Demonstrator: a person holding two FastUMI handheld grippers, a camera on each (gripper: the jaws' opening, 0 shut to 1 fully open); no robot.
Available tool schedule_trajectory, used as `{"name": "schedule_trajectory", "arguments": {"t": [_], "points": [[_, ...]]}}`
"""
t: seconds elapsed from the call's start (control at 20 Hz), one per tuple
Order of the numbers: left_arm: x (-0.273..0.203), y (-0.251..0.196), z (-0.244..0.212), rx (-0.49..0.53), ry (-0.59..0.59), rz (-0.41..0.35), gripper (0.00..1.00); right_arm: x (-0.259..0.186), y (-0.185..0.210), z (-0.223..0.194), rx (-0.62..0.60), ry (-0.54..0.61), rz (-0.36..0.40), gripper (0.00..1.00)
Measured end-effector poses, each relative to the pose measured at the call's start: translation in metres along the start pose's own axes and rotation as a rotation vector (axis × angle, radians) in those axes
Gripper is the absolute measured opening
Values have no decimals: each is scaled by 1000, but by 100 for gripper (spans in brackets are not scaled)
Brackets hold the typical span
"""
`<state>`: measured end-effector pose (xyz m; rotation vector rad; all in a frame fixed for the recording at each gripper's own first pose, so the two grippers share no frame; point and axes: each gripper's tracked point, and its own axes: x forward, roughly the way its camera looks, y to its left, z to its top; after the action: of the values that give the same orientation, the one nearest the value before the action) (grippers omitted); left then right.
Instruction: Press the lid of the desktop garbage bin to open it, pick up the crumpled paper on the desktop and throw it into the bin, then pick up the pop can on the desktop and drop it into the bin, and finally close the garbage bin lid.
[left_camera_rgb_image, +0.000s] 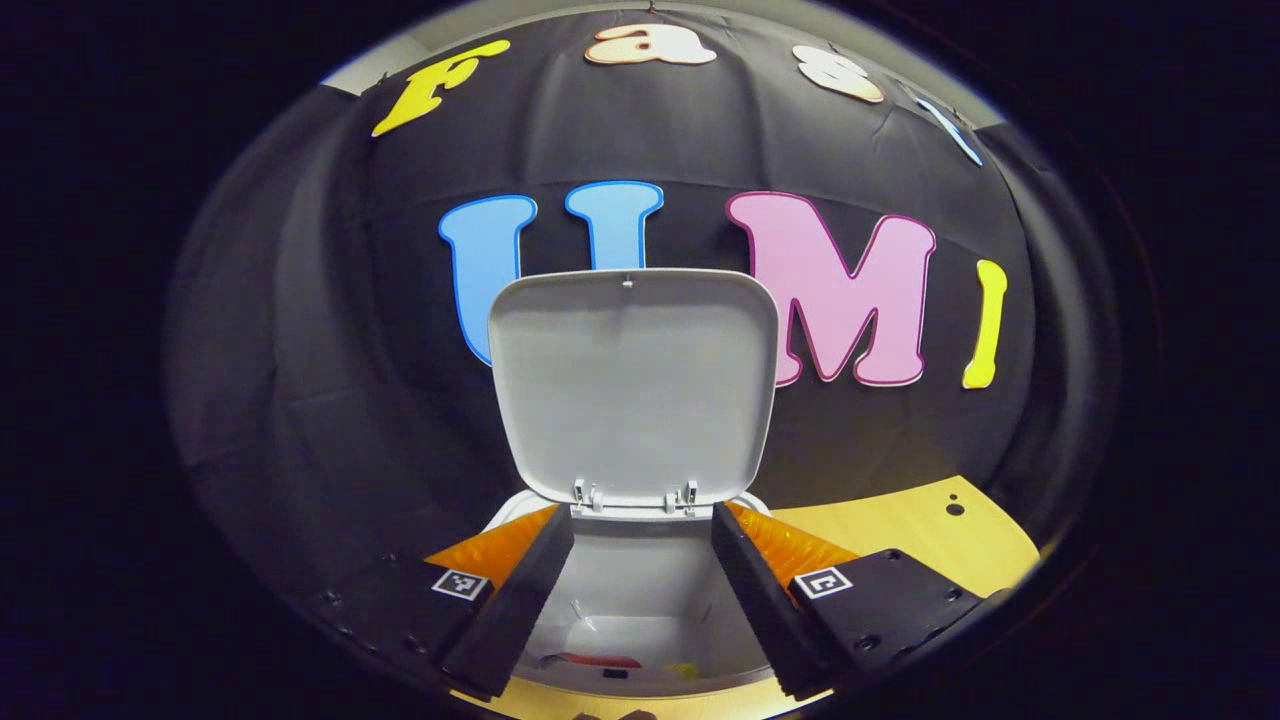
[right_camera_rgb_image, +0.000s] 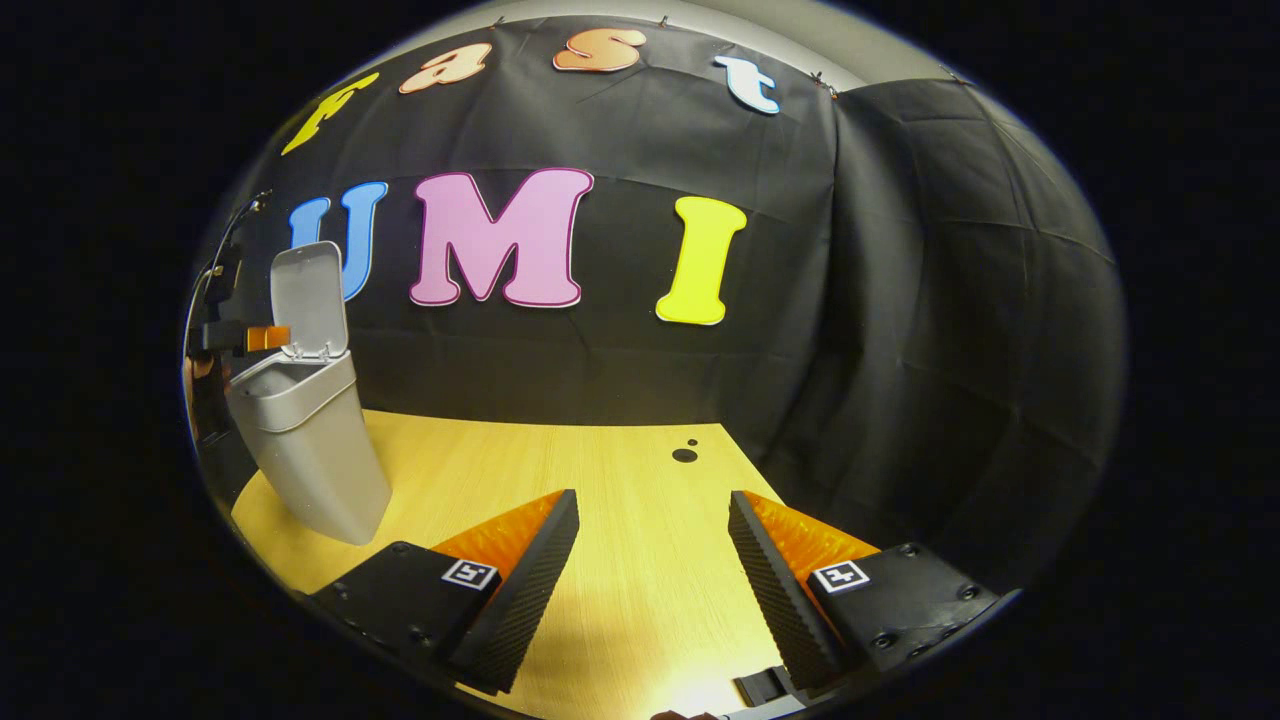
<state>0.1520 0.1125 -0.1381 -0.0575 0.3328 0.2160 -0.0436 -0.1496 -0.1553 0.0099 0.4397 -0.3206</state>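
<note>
Grey plastic desktop bin (left_camera_rgb_image: 640, 600) sits directly under my left gripper (left_camera_rgb_image: 640, 590), its hinged lid (left_camera_rgb_image: 632, 385) standing upright at twelve o'clock in the left gripper view; the fingers are spread wide over the mouth, holding nothing. Down inside, at six o'clock, I make out something red (left_camera_rgb_image: 590, 660) and a yellowish scrap, too small to name. From my right gripper view, the same bin (right_camera_rgb_image: 310, 450) stands at nine o'clock on the pale wooden tabletop (right_camera_rgb_image: 600, 480), lid (right_camera_rgb_image: 310, 298) raised, with the left gripper (right_camera_rgb_image: 235, 335) just beside its rim. My right gripper (right_camera_rgb_image: 650, 570) hovers over bare wood, fingers wide apart and empty.
</note>
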Motion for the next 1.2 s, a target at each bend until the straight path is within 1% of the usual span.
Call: {"name": "schedule_trajectory", "arguments": {"t": [0.1,0.25,0.35,0.55,0.75,0.85,0.95,1.05,1.15,1.2], "points": [[-3,4,19,-31,-21,9,95,1,3,5,-1,-7,10,98],[-8,7,56,-107,-51,1,96,3,11,20,-6,-28,34,98],[-8,14,81,-112,-70,4,96,4,14,39,-1,-60,48,98],[4,16,122,-76,-106,-14,96,5,35,67,15,-91,110,98],[23,11,141,-51,-128,-35,95,-10,43,73,-27,-85,138,98],[35,8,149,-42,-143,-48,95,-16,47,74,-47,-79,140,98],[48,10,159,-4,-165,-49,95,-19,52,75,-54,-79,137,98],[60,5,167,37,-181,-67,95,-18,59,75,-51,-72,135,98],[70,1,166,57,-170,-83,95,-17,64,75,-41,-67,132,98],[72,2,168,70,-172,-78,95,-18,66,76,-37,-69,129,98]]}}
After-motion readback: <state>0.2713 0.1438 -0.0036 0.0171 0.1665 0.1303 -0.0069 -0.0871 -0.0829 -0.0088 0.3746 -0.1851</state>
